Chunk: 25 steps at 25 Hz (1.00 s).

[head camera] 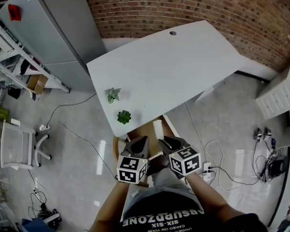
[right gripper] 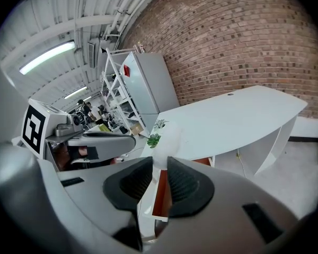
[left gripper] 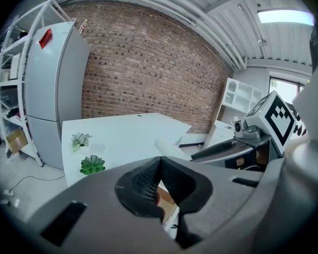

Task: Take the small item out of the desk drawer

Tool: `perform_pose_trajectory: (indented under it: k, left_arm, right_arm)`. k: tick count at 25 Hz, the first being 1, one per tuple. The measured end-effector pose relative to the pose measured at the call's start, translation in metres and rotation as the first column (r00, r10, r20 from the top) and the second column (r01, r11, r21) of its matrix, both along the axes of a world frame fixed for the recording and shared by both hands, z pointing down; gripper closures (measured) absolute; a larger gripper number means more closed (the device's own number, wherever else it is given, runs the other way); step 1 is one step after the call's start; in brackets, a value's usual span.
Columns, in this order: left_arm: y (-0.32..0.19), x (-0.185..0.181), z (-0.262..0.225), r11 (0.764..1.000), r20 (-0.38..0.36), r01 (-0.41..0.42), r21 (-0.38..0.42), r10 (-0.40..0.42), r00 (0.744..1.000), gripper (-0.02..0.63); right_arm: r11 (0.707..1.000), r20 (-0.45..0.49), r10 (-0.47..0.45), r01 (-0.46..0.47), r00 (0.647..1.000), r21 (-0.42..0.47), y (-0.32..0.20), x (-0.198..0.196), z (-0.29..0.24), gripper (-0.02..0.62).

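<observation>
Fridge [head camera: 48, 28] and shelving [head camera: 9, 57] fill the head view's 10 o'clock corner, beside a brick wall [head camera: 193, 4]. A pale potted plant [head camera: 113, 94] and a green potted plant [head camera: 124, 116] stand near the 8 o'clock corner of the white desk [head camera: 183, 66]. Toward 6 o'clock, the left gripper [head camera: 141, 140] has its jaws pressed together with nothing between them. Just to its right the desk drawer [head camera: 144, 129] is pulled open, brown inside. The right gripper [head camera: 165, 141] is clamped on the small white item [right gripper: 166, 135], holding it above the open drawer.
</observation>
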State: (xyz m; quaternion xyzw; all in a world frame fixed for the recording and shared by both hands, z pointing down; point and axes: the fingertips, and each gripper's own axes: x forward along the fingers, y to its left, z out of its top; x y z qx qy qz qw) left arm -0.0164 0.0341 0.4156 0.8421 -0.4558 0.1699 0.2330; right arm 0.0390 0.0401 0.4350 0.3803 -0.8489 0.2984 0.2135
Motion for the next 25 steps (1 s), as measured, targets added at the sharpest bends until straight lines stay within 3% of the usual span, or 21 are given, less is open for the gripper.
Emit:
perform_pose_trajectory:
  k: [25]
  left_arm:
    - [0.017,0.006,-0.031,0.997,0.005,-0.041,0.073,0.040,0.999,0.609]
  right_arm:
    - [0.992,-0.008,0.014,-0.013,1.000,0.126,0.021,0.010,-0.047,0.514]
